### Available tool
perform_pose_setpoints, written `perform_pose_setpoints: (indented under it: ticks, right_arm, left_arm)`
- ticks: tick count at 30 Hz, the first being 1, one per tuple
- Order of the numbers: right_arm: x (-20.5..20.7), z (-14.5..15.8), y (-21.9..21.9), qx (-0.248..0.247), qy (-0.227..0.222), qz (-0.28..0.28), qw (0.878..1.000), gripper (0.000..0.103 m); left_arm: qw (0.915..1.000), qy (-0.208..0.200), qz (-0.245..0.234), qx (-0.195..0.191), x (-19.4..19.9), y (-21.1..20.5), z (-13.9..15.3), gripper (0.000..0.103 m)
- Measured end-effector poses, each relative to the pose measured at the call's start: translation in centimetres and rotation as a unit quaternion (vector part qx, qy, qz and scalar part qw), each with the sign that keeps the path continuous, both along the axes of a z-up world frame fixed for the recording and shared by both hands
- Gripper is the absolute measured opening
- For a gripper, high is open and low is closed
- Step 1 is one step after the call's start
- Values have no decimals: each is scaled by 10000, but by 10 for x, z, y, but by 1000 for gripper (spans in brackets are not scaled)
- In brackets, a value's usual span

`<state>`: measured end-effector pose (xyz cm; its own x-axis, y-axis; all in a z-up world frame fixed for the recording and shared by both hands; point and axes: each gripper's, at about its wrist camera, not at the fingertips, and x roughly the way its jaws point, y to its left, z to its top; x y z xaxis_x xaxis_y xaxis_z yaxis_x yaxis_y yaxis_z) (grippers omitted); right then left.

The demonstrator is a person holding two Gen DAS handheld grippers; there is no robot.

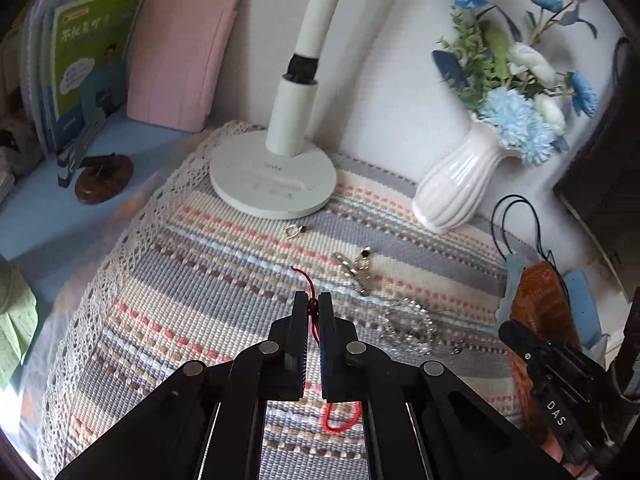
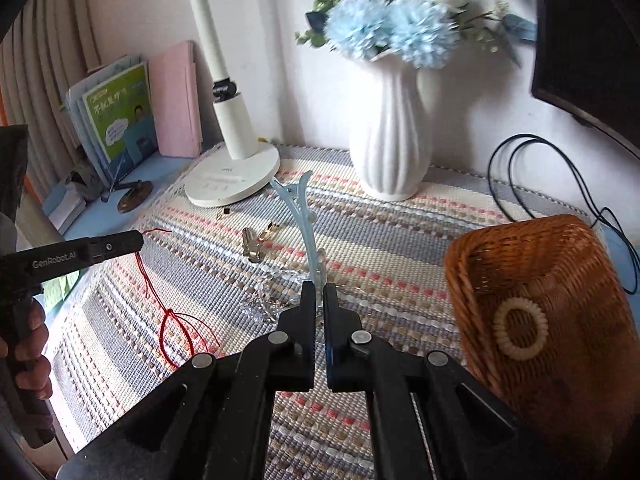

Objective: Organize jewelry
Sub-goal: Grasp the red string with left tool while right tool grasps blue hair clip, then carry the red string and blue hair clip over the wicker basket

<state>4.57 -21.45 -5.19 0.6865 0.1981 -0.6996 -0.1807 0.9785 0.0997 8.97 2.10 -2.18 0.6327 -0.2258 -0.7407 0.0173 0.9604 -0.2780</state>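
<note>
Above the striped cloth (image 1: 200,280) on the tabletop, the left gripper (image 1: 313,304) has its fingers closed on a red string bracelet (image 2: 172,320). It is light and limp, so it dangles; hold it near the knot. The right gripper (image 2: 319,292) pinches a blue hair clip (image 2: 298,208), stiff, smooth, maybe slippery. A wicker basket (image 2: 560,264) stands just beside. Readable writing: "GenRobot.AI" and "DAS".

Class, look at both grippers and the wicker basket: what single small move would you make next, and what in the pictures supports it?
Probably carry the right gripper, shut on the light blue hair clip, over the wicker basket and let go there. The basket stands just to its right, open, with a coiled hair tie already inside. The left gripper grips the red string bracelet.
</note>
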Motion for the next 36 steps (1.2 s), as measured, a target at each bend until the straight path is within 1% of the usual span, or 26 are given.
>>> perform_pose_setpoints:
  ticks: [6,12,18,21,30,32,36]
  right_arm:
    - [-16,17,-16,164,-257,-172,9994,4]
    - [-35,33,-31,303,-458,-430,9976,4]
    - [-57,47,-49,384,-683,-662,9947,4]
    - [-69,54,-62,438,-793,-834,9924,4]
    - [-98,66,-120,467,-999,-1637,9803,4]
    - [-105,66,-134,458,-1017,-1815,9770,4]
    - [-117,62,-161,478,-994,-2189,9695,4]
  left_arm:
    - [9990,-331,-304,71,-8,-15,27,4]
    - [9960,-654,-524,315,-9,-36,52,4]
    - [9921,-990,-734,248,-6,-52,82,4]
    - [9893,-1145,-859,275,-7,-66,95,4]
    - [9755,-1478,-1614,212,-6,-128,122,5]
    - [9713,-1545,-1801,159,-5,-146,127,5]
    - [9624,-1645,-2155,168,-9,-180,131,5]
